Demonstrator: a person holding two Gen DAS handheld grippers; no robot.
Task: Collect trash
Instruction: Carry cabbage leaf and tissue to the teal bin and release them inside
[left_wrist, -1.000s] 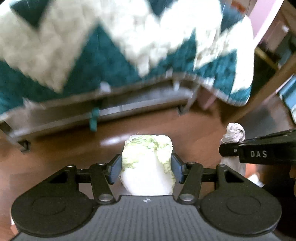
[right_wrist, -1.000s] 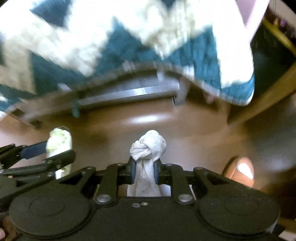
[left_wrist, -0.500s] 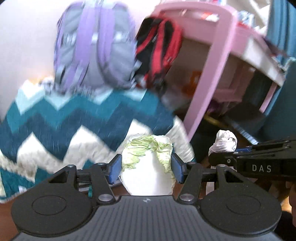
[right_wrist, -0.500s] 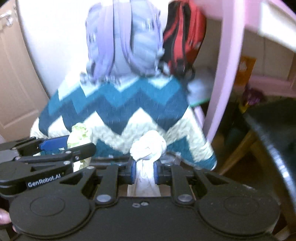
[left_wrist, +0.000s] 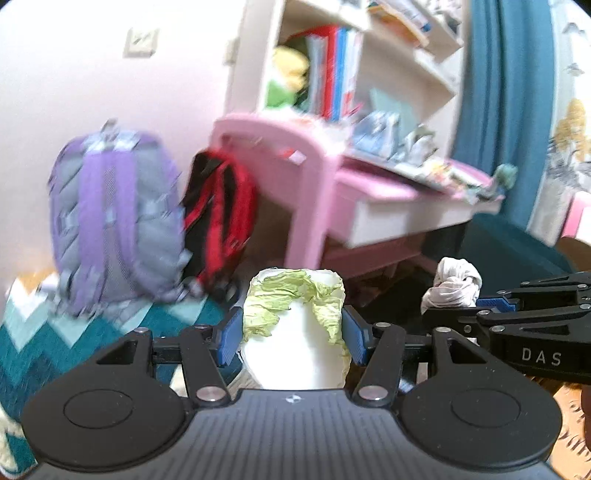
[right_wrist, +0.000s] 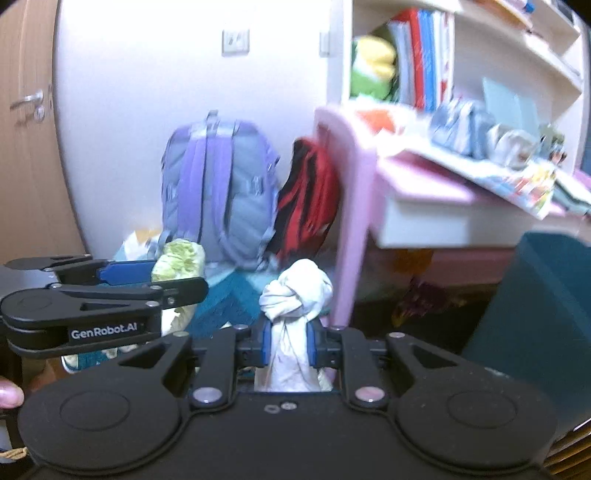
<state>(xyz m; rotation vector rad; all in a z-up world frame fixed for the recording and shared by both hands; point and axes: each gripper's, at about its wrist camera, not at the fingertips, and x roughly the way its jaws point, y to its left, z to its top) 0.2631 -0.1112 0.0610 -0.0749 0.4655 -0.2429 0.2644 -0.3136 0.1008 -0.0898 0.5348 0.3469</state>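
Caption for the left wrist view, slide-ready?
Left gripper clamps a cabbage piece; right gripper alongside holds a knotted rag.

The cabbage piece (left_wrist: 295, 325) is white with pale green crinkled leaf at its top, held between blue pads (left_wrist: 232, 338) on a black gripper; the knotted rag (right_wrist: 295, 295) is off-white. Left of the pink desk (right_wrist: 354, 206) hang a red-and-black backpack (right_wrist: 310, 206) and a lilac-and-grey one (right_wrist: 218, 184). Below them lies a teal-and-white zigzag blanket (left_wrist: 40, 339).
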